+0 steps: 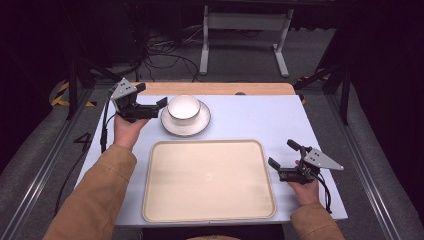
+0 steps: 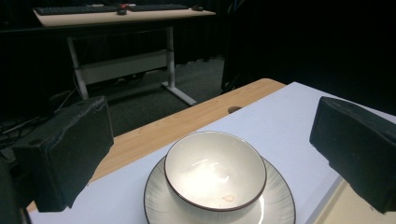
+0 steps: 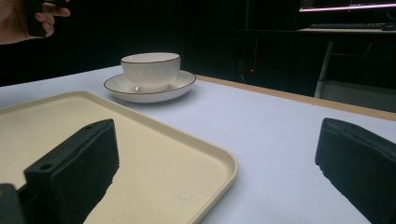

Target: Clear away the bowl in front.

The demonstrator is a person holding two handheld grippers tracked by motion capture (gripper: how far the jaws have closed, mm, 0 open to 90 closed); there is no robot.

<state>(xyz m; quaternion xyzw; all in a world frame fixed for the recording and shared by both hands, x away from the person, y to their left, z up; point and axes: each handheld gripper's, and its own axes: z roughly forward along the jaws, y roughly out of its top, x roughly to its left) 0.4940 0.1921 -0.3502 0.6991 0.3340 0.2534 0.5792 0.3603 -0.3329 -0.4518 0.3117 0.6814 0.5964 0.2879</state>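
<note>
A white bowl (image 1: 183, 108) with a dark rim stands on a white plate (image 1: 199, 124) at the back of the table, left of centre. My left gripper (image 1: 156, 107) hovers just left of the bowl, open, its jaws wide on either side of the bowl (image 2: 215, 172) and plate (image 2: 275, 200) in the left gripper view. A large cream tray (image 1: 208, 180) lies empty in front. At the tray's right edge my right gripper (image 1: 283, 154) sits low, open, one jaw over the tray (image 3: 140, 154). The bowl (image 3: 151, 70) and plate (image 3: 149, 91) stand farther off.
The table top (image 1: 260, 120) is pale blue-white with a wooden strip (image 1: 215, 88) along its far edge. Beyond it stand a white desk frame (image 1: 245, 35) and cables on a dark floor. Bare table lies right of the plate.
</note>
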